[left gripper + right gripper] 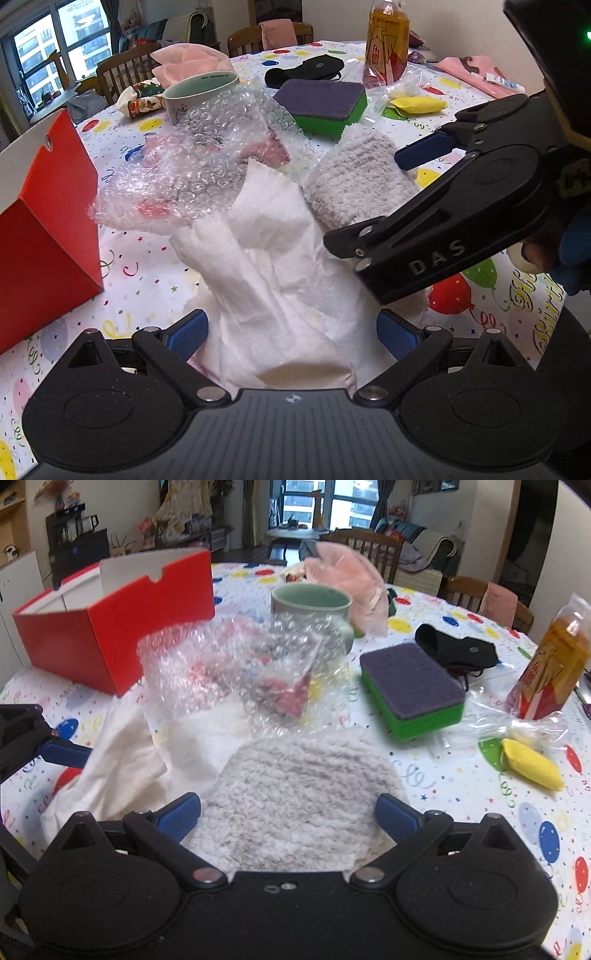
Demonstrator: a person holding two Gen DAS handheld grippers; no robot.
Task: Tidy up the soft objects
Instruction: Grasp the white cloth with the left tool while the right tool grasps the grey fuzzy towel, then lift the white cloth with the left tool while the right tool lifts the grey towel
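Left gripper [291,332]: fingers spread wide, nothing pinched; white paper towel [273,266] lying crumpled between and ahead of the pads, likely lined up for a grab.

Right gripper [288,812]: fingers likewise spread, straddling the near end of the grey fluffy cloth [295,786], no visible squeeze on it. Seen from the left wrist, same tool angled down over that cloth, "DAS" embossed on its black body.

Grey fluffy cloth: flat on the balloon-print tablecloth [480,812], just beside and touching the paper towel. Probable next item for sorting.

Bubble wrap [192,162]: loose and puffed, overlapping the far edge of the paper towel; something pink-red showing through, identity unclear.

Red box [110,635]: open top, white interior, at the left of the table; judged the intended receptacle, empty as far as visible.

Yellow soft pad [532,764]: to the right, partly on a clear plastic bag.

Green sponge [413,690]: purple scouring face up, beyond the cloth.

Mug [310,605]: pale green inside, upright behind the bubble wrap; small lettering on rim, unreadable.

Black pouch [458,650]: past the sponge.

Bottle [388,40]: amber drink, red-and-yellow label with Chinese characters "东鹏".

Pink cloth [347,579]: heaped at the far edge.

Tablecloth lettering: ornate script at right, partly cut off, not legible.
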